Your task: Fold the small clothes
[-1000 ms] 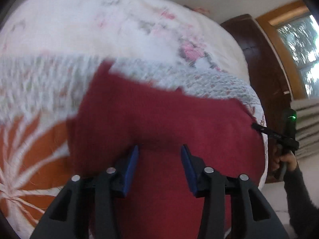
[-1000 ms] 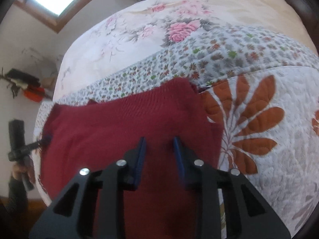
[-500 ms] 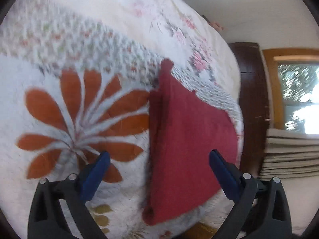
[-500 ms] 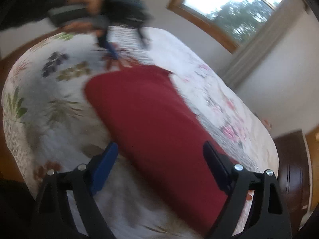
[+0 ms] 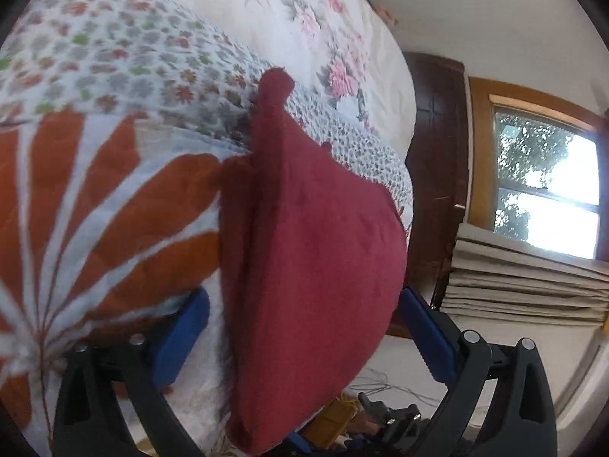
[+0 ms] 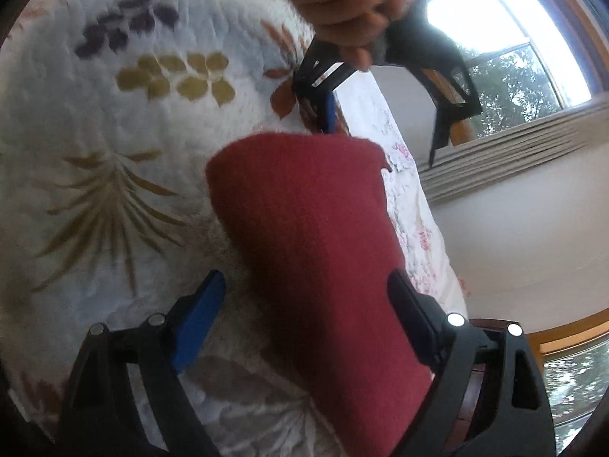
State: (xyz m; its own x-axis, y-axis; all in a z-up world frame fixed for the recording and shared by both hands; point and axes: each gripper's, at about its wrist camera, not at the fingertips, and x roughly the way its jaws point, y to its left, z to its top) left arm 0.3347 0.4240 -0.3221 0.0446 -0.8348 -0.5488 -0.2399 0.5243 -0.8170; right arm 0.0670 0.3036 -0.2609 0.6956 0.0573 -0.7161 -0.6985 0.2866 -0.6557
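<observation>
Red knit garment [image 5: 312, 266] lies folded into a long band on the quilted bedspread [image 5: 95, 198], close to the bed edge.

1. Left gripper [image 5: 304, 327]: jaws spread wide, holding nothing. The band passes between the blue pads [image 5: 182, 335] and runs straight ahead along the finger line. The near end sits under the gripper; the far end narrows to a peak. Whether the pads touch the cloth cannot be told.

2. Right gripper [image 6: 304, 316]: jaws likewise wide apart and empty, straddling the opposite end of the same band [image 6: 316, 251]. The long axis again runs away from the fingers. In this view the left gripper [image 6: 380, 103], held by a hand [image 6: 342, 7], hangs just over the far end.

3. Governing relation: each gripper faces the other along the band's length, one at each end. Neither is clearly nearer. A further fold would probably bring one end toward the other.

4. Surroundings: a dark wooden panel [image 5: 437, 152] stands past the bed; a window [image 5: 548, 190] and pleated curtain [image 5: 533, 289] lie farther off. Nothing rests on the garment.

5. Risk, judged: the bed edge is close, so cloth may slide off.
</observation>
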